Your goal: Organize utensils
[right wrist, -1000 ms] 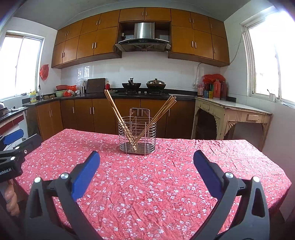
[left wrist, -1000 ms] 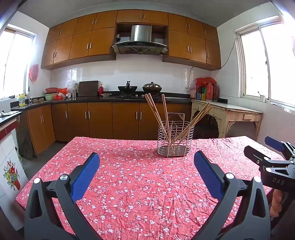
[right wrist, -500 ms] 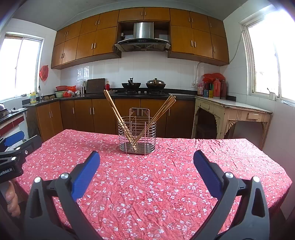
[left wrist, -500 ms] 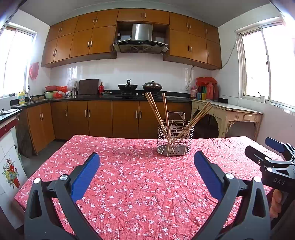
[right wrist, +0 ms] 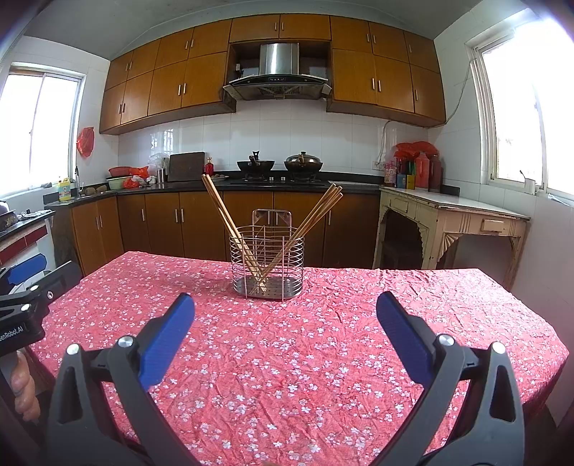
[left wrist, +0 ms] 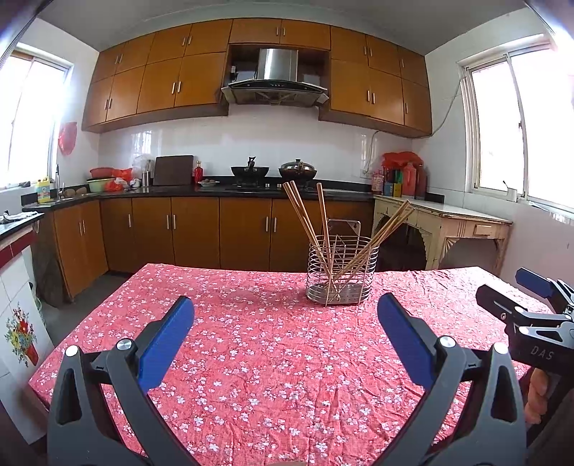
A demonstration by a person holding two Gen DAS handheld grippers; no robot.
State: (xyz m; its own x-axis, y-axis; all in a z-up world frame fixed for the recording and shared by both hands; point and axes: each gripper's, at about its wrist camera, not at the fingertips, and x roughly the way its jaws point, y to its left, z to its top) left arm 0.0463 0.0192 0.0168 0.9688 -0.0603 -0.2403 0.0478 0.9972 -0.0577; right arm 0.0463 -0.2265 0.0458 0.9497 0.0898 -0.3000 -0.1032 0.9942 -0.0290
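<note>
L view: three chopsticks (left wrist: 305,218) lean left (R shows two).

Daylight floods in from windows far left and far right of each gripper; the right-hand window (right wrist: 538,107) is blown out to white glare. The room is bright and evenly lit, with soft, faint shadows on the red cloth (left wrist: 269,358). Fisheye distortion bows the cabinets (left wrist: 280,32) and walls, corners vignette dark, and focus is sharp throughout.
</note>
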